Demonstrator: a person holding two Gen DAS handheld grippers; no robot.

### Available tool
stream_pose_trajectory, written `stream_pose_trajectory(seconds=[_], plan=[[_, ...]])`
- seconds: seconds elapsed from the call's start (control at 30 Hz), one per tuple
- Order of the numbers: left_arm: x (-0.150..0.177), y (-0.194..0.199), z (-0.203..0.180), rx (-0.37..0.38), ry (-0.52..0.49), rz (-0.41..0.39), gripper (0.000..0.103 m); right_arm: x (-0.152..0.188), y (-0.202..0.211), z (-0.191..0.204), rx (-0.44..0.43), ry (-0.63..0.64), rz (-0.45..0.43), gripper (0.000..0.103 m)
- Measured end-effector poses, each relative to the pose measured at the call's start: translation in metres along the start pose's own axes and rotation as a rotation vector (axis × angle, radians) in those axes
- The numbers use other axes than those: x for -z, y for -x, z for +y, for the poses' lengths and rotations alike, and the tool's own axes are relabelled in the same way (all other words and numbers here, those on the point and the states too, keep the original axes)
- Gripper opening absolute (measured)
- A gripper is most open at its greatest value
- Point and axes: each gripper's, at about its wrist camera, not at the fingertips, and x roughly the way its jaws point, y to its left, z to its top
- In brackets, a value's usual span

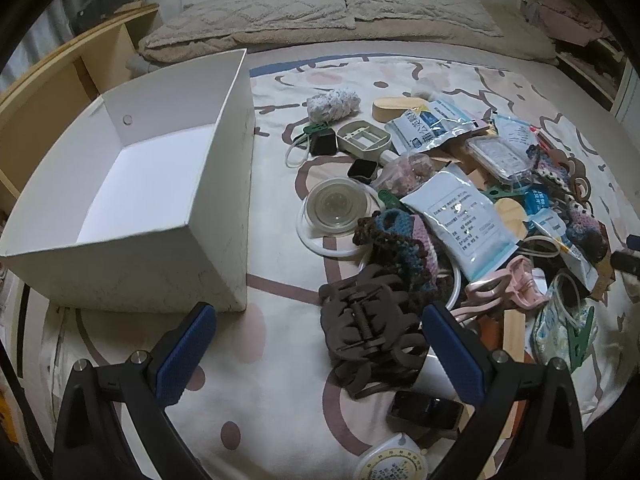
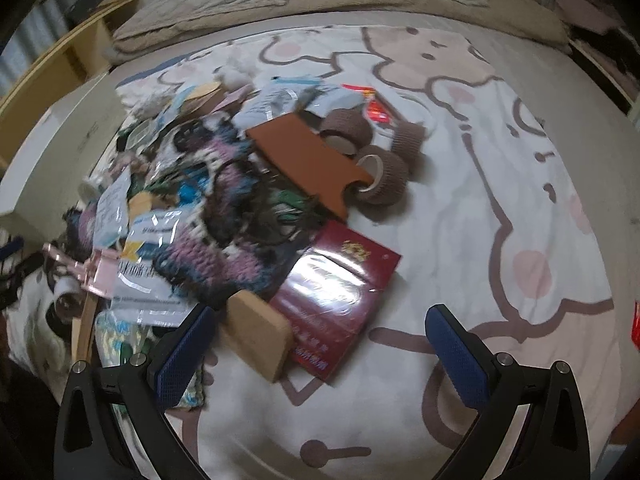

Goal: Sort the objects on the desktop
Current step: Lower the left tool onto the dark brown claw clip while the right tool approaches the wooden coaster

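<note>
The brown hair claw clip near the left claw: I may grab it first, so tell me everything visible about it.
The brown hair claw clip is large, matte and plastic-looking, with curved interlocking teeth and a coiled spring hinge across its middle. It appears closed and lies flat on the patterned bedsheet, at the near edge of the pile. It sits between the fingers of the open left claw, close to the right-hand finger; contact is unclear. A crocheted piece lies just beyond it.

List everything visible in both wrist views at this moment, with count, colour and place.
Box: one, white, open and empty, left of the pile.
Hair clip: one, brown, between the left claw's fingers.
Pink hair clip: one, right of the brown one.
Clear dish: one, mid-pile.
Sealed pouches: several, white-blue, across the pile.
Crochet pieces: several, purple-blue.
Tape rolls: three, brown, pile's right edge.
Red booklet: one, near the right claw.
Wooden block: one, tan, beside the booklet.
Left claw: open.
Right claw: open.
</note>
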Motion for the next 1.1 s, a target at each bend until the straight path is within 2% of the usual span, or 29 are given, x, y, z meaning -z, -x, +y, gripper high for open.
stream_pose_trajectory(seconds=[0.23, 0.37, 0.53, 0.63, 0.83, 1.1], plan=[[0.003, -0.006, -0.001, 0.014, -0.012, 0.019, 0.103, 0.004, -0.015, 0.019, 0.022, 0.07, 0.028, 0.103], [0.004, -0.01, -0.001, 0.02, -0.012, 0.032, 0.103, 0.007, -0.025, 0.025, 0.066, 0.119, 0.042, 0.103], [0.005, -0.016, -0.003, 0.038, -0.019, 0.052, 0.102, 0.01, -0.027, 0.016, 0.102, 0.106, 0.057, 0.103], [0.006, -0.02, -0.003, 0.06, -0.011, 0.071, 0.097, 0.013, -0.027, 0.005, 0.102, 0.068, 0.069, 0.103], [0.008, -0.027, -0.001, 0.084, 0.016, 0.105, 0.094, 0.018, -0.025, -0.019, 0.061, -0.015, 0.09, 0.103], [0.008, -0.029, 0.002, 0.181, 0.076, 0.135, 0.076, 0.022, -0.021, -0.029, 0.058, -0.044, 0.087, 0.103]])
